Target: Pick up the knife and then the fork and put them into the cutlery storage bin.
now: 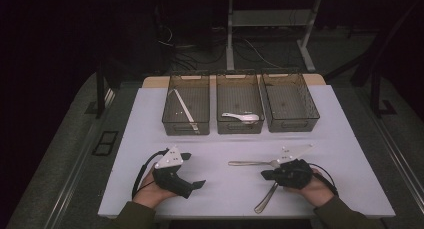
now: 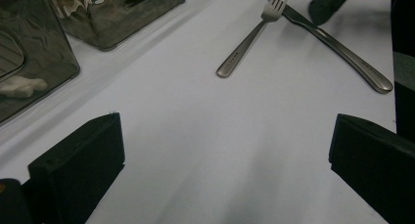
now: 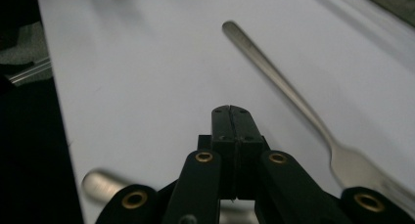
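Right gripper (image 1: 265, 175): jaws fully closed, pads meeting, nothing between them; it hovers over the crossing of fork and knife.
Left gripper (image 1: 192, 170): jaws wide apart, empty, near the desk's (image 1: 225, 194) front-left part.
Fork (image 1: 248, 163): flat on the desk, long axis across it, handle end toward the left gripper, tines under the right gripper.
Knife (image 1: 266, 198): long axis diagonal, handle end toward the front edge, crossing the fork at the tines.
Fork handle marking (image 2: 236, 54): stamped, unreadable.
Bins (image 1: 240, 109): three, along the far side.
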`<state>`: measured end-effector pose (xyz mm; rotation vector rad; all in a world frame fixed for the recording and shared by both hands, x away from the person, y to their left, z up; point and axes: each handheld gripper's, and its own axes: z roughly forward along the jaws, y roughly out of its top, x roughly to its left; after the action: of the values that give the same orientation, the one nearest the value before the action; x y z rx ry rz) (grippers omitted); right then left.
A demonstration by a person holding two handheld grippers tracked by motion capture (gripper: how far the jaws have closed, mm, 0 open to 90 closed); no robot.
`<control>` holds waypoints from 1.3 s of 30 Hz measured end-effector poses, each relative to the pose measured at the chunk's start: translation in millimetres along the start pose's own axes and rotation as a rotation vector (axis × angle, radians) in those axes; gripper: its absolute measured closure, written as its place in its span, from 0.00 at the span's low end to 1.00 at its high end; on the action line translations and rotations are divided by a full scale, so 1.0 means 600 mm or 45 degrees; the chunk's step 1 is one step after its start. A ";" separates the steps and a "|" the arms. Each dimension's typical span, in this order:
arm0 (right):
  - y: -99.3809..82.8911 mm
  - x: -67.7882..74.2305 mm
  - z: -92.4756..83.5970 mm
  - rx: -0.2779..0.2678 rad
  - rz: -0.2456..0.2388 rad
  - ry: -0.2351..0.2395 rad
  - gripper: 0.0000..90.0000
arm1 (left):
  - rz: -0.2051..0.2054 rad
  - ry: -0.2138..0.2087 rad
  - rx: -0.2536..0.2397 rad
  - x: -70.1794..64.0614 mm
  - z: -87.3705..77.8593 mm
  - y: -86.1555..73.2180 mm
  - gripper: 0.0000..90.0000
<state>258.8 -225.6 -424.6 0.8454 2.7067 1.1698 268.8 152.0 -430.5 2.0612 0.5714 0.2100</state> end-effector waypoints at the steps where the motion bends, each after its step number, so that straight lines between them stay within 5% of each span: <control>1: -0.008 0.003 -0.007 0.001 0.004 0.001 1.00 | 0.007 0.001 0.002 0.000 0.000 0.000 0.00; 7: -0.048 0.024 -0.025 0.033 0.011 0.012 1.00 | -0.001 0.001 0.005 0.000 0.001 0.000 0.00; 16: -0.046 0.065 0.004 0.115 -0.089 0.074 1.00 | -0.002 0.002 0.003 0.001 0.000 -0.001 0.00; 39: -0.004 0.051 0.043 0.106 -0.100 0.079 1.00 | 0.001 -0.003 0.012 0.000 0.003 0.000 0.00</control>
<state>239.0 -194.7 -440.1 0.7167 2.8281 1.0931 269.4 150.6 -431.7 2.0709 0.5713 0.2054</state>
